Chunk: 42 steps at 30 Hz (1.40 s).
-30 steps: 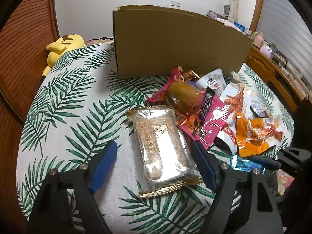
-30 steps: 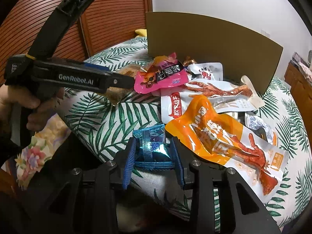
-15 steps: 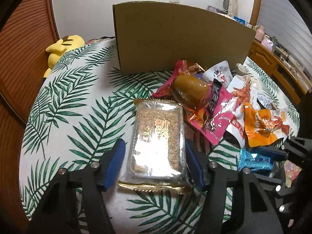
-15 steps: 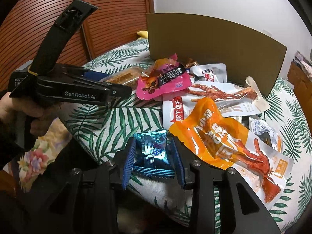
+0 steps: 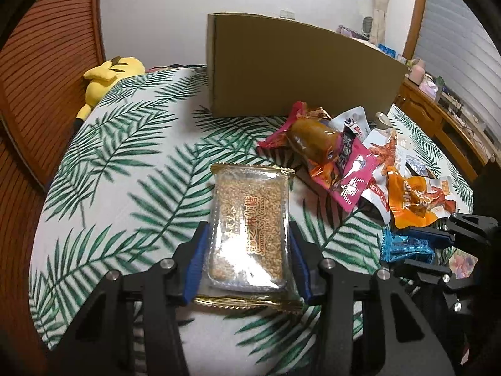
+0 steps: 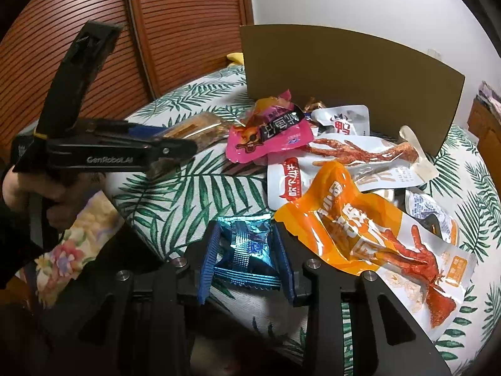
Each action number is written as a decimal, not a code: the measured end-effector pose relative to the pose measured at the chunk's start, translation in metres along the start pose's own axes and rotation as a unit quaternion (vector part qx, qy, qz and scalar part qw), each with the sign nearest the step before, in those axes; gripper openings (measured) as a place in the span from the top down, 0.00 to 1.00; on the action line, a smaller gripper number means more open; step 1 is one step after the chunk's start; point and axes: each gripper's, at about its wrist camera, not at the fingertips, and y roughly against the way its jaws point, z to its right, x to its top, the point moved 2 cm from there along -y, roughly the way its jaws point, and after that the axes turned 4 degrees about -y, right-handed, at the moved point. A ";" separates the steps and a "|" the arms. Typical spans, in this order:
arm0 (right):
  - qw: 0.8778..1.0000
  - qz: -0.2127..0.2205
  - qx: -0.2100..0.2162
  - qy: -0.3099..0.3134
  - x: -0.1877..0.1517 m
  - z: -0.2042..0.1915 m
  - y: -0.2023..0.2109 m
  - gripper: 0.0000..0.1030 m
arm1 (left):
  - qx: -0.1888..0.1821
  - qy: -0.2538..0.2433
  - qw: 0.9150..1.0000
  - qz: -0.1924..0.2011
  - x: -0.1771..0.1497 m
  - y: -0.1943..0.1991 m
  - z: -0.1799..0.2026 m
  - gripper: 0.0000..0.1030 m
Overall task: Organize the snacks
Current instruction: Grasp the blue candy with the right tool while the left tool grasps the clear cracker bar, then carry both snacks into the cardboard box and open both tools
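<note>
Since the earlier frame, the left gripper (image 5: 247,263) has advanced over the sesame candy pack (image 5: 249,228), and its jaws, formerly wide of the pack, now stand close along both long edges. They are closing at this moment, with the pack between them; the blue pads (image 5: 197,264) appear to be at the film edges, but firm pressure cannot be confirmed.

Governing relation: the pack's long axis runs along the line of the fingers, pointing away toward the cardboard box (image 5: 300,72). The jaws therefore close across the short width (the correct orientation for a stable pinch). Its gold-seamed near end lies just below the pads, its far end reaches toward the loose snack pile (image 5: 350,163).

The right gripper (image 6: 247,263) is clamped on a small blue foil packet (image 6: 247,250) held at the near edge of the leaf-print tablecloth (image 6: 188,194), just beside the orange chicken-foot pouch (image 6: 375,232).

Judgement: the left side is nearer the sesame pack and is placed to lift it; the box lies straight ahead, beyond the pack.
</note>
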 end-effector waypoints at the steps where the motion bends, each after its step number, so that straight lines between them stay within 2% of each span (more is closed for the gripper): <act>1: 1.000 0.000 0.000 0.000 0.000 0.000 0.000 0.67 | 0.001 0.004 1.000 0.002 -0.002 0.002 -0.002 0.55; 12: 1.000 0.017 -0.003 0.001 0.007 -0.004 0.012 0.67 | 0.003 0.019 0.999 0.028 -0.007 0.018 -0.009 0.55; 17: 1.000 -0.012 -0.009 0.007 0.001 -0.001 -0.004 0.66 | 0.001 0.013 1.000 0.021 -0.008 0.014 -0.007 0.55; 23: 0.999 -0.027 -0.008 0.025 0.001 -0.002 -0.006 0.65 | 0.000 0.008 1.000 0.012 -0.010 0.010 -0.004 0.55; 28: 0.998 -0.058 0.010 0.028 0.009 -0.001 -0.010 0.57 | -0.001 0.005 1.000 0.010 -0.010 0.011 -0.003 0.55; 30: 0.997 -0.074 0.015 0.034 0.013 -0.001 -0.012 0.57 | -0.001 0.003 1.000 0.009 -0.010 0.010 -0.002 0.55; 33: 0.994 -0.098 0.019 0.050 0.017 0.002 -0.017 0.60 | -0.004 0.000 1.000 0.010 -0.009 0.011 0.000 0.55; 34: 0.993 -0.105 0.019 0.056 0.018 0.002 -0.018 0.64 | -0.005 -0.001 1.000 0.010 -0.009 0.012 0.000 0.55; 35: 0.992 -0.109 0.012 0.064 0.018 0.003 -0.018 0.73 | -0.006 -0.001 1.000 0.011 -0.009 0.013 0.001 0.55; 39: 0.991 -0.112 0.006 0.074 0.019 0.004 -0.020 0.76 | -0.003 -0.007 1.000 0.019 -0.007 0.016 0.004 0.55; 42: 0.993 -0.094 0.009 0.065 0.018 0.006 -0.015 0.77 | -0.005 -0.004 1.000 0.026 -0.007 0.020 0.005 0.55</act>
